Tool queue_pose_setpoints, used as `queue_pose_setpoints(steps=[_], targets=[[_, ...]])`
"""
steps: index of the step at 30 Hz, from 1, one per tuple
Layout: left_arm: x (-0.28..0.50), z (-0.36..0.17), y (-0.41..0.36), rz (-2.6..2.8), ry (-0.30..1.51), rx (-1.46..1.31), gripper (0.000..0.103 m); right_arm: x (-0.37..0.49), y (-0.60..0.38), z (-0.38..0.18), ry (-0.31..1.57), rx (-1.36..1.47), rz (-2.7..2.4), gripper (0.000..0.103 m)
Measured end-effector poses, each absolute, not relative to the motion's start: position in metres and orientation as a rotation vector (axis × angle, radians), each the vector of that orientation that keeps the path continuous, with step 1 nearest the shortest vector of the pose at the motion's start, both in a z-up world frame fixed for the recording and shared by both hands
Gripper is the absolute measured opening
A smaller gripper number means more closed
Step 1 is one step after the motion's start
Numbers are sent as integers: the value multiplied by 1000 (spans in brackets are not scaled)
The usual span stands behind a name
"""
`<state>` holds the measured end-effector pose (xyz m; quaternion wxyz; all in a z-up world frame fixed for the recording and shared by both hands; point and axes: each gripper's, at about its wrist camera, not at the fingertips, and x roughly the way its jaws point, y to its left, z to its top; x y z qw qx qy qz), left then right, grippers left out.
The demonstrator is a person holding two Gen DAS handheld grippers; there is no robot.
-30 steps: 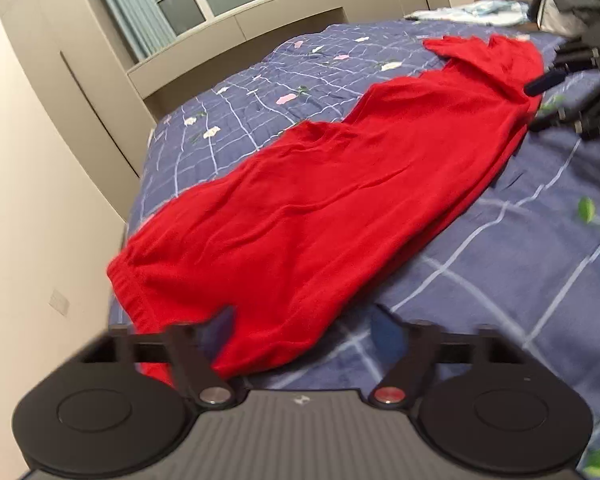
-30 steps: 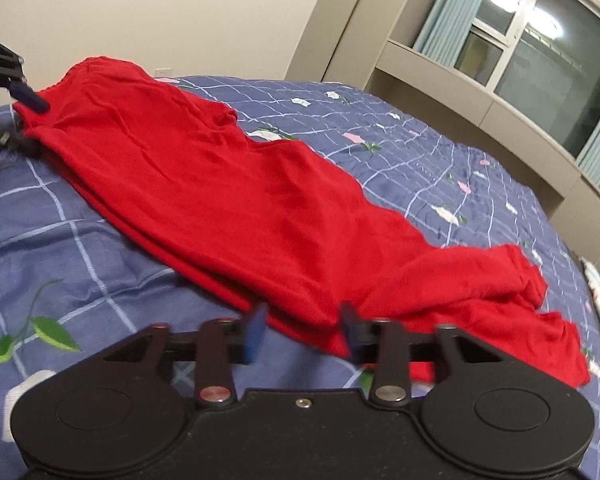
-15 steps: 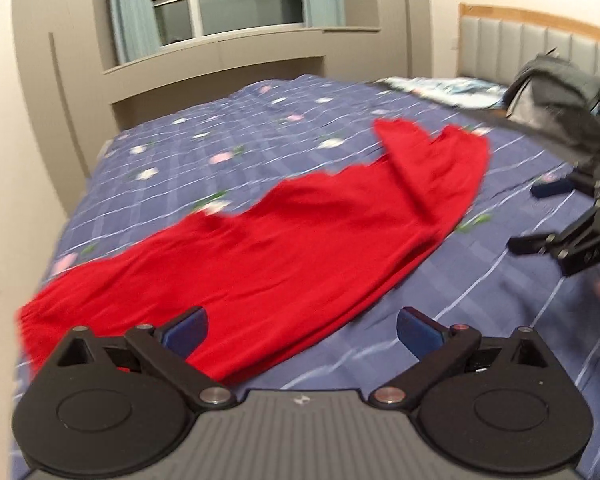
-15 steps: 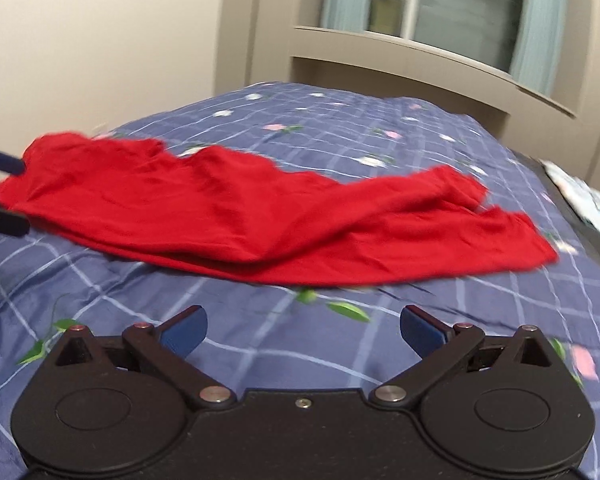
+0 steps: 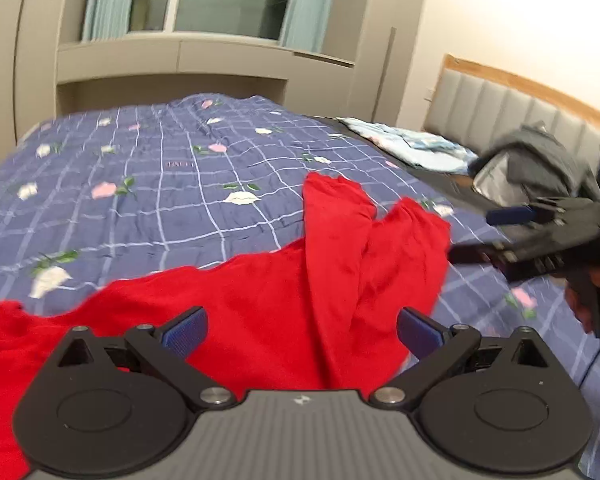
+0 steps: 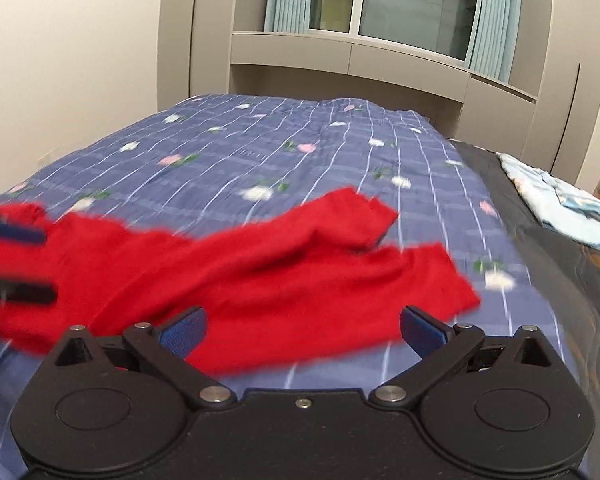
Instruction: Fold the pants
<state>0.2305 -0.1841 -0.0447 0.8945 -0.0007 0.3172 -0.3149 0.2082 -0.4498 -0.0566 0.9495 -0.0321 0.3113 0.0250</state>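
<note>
The red pants (image 5: pixel 268 304) lie lengthwise on the blue checked bedspread (image 5: pixel 140 184), waist toward the left and the two leg ends (image 5: pixel 380 232) toward the right, slightly apart. My left gripper (image 5: pixel 302 332) hovers open over the middle of the pants with nothing between its blue pads. My right gripper (image 6: pixel 303 332) is open too, above the near edge of the pants (image 6: pixel 260 276), which look blurred. Each gripper shows in the other's view: the right gripper (image 5: pixel 488 236) just past the leg ends, the left gripper (image 6: pixel 24 263) over the waist end, both open and empty.
A grey jacket or bag (image 5: pixel 536 164) sits by the padded headboard (image 5: pixel 500 96). A light blue cloth (image 6: pixel 556 204) lies on a dark strip at the bed's right side. Cabinets and a window (image 6: pixel 400 4) stand beyond the far end of the bed.
Both grippers' jaws have spread wide from around the pants' near edge. Both views have rolled level and swung toward the window. The pants lie flat on the bed.
</note>
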Motion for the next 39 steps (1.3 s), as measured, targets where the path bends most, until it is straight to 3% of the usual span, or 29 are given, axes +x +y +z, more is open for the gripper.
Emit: queue_pose_setpoints(steps=[6, 9, 15, 17, 21, 23, 24, 26, 27, 39], targets=[[277, -66, -195, -666, 769, -236, 102, 322, -464, -54, 685, -47, 63, 101], [294, -77, -194, -660, 816, -311, 93, 375, -461, -56, 729, -20, 27, 88], [314, -91, -196, -674, 895, -378, 66, 446, -443, -71, 810, -24, -2, 65], [317, -93, -198, -698, 928, -393, 49, 459, -436, -81, 857, -38, -24, 60], [316, -93, -204, -743, 944, -386, 28, 472, -433, -101, 925, -22, -54, 56], [315, -89, -208, -754, 937, -368, 6, 471, -434, -107, 936, -17, -61, 44], [314, -87, -210, -754, 932, -352, 5, 471, -435, -108, 933, -9, -59, 38], [311, -80, -212, -749, 908, -321, 1, 469, -439, -106, 923, 11, -48, 6], [308, -76, -213, -749, 896, -313, 1, 468, -442, -104, 915, 19, -48, 3], [269, -22, -228, -695, 701, -42, 0, 357, -521, -30, 585, 217, -90, 3]])
